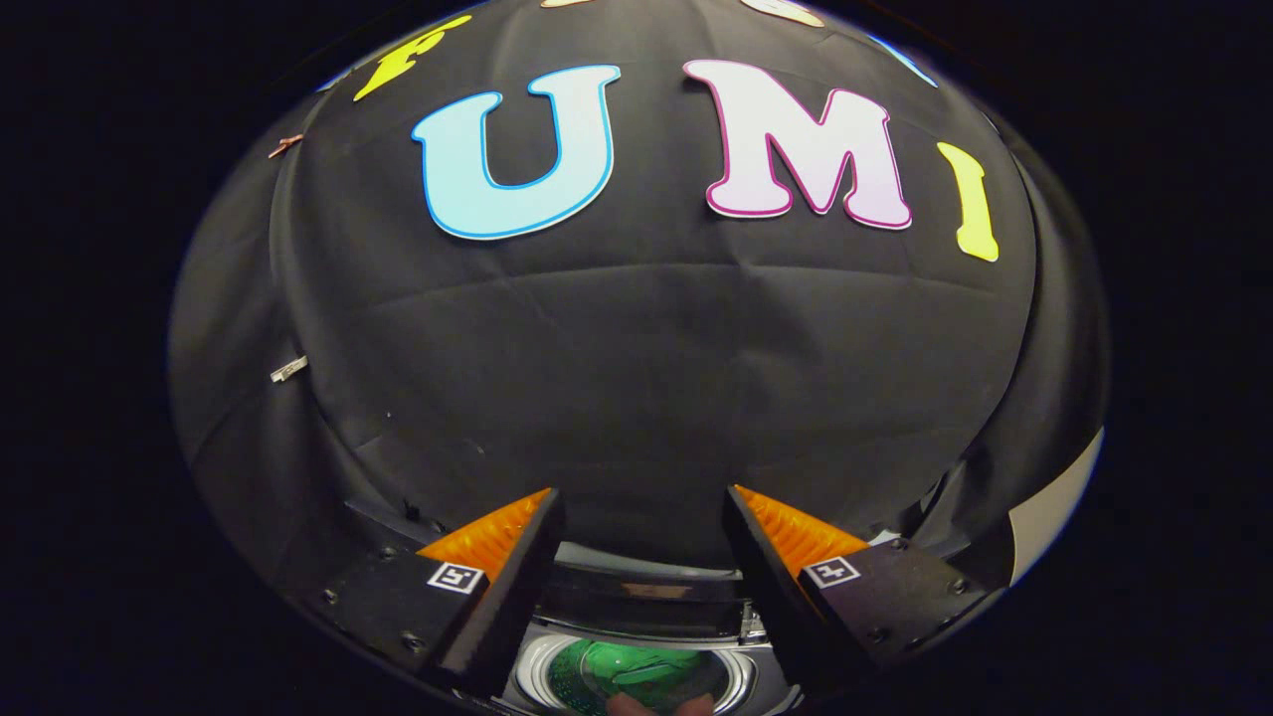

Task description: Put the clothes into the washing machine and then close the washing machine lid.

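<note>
1. Black cloth wall [636, 378] hangs behind everything, with a small clip [288, 369] on its left side.
2. Hand-held gripper [641, 517] has its two fingers spread wide, and nothing is held between them.
3. Washing machine [646, 597] sits low between the fingers, its lid up.
4. Green clothes [636, 671] lie inside the round drum [532, 666].

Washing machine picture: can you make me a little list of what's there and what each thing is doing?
washing machine: below the fingers, lid open
drum: round metal rim in sight
clothes: green, lying inside the drum
hand-held gripper: open, holding nothing, above the machine
booth wall: black cloth behind the machine
lid closed: not yet
</note>
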A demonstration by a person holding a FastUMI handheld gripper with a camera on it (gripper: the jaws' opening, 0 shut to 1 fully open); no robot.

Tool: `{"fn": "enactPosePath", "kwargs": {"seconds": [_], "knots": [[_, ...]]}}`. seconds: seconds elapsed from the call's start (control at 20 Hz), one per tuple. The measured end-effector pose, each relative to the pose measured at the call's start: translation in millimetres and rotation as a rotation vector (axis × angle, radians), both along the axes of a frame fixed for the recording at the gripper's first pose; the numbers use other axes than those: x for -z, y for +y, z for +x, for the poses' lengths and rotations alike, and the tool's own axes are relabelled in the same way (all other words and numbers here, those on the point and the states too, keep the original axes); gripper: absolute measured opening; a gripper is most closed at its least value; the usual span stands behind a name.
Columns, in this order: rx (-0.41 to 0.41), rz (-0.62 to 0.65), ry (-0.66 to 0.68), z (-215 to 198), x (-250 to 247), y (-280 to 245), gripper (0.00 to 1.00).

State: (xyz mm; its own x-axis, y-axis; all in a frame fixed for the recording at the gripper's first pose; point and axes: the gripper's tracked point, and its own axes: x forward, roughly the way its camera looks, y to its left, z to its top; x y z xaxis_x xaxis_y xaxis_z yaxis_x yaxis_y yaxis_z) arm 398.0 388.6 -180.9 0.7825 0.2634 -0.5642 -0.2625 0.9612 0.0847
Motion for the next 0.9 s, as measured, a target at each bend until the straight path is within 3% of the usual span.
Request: {"fn": "enactPosePath", "kwargs": {"seconds": [0.9], "knots": [[-0.077,0.012,-0.02,-10.1,-2.3,2.4,1.0]]}}
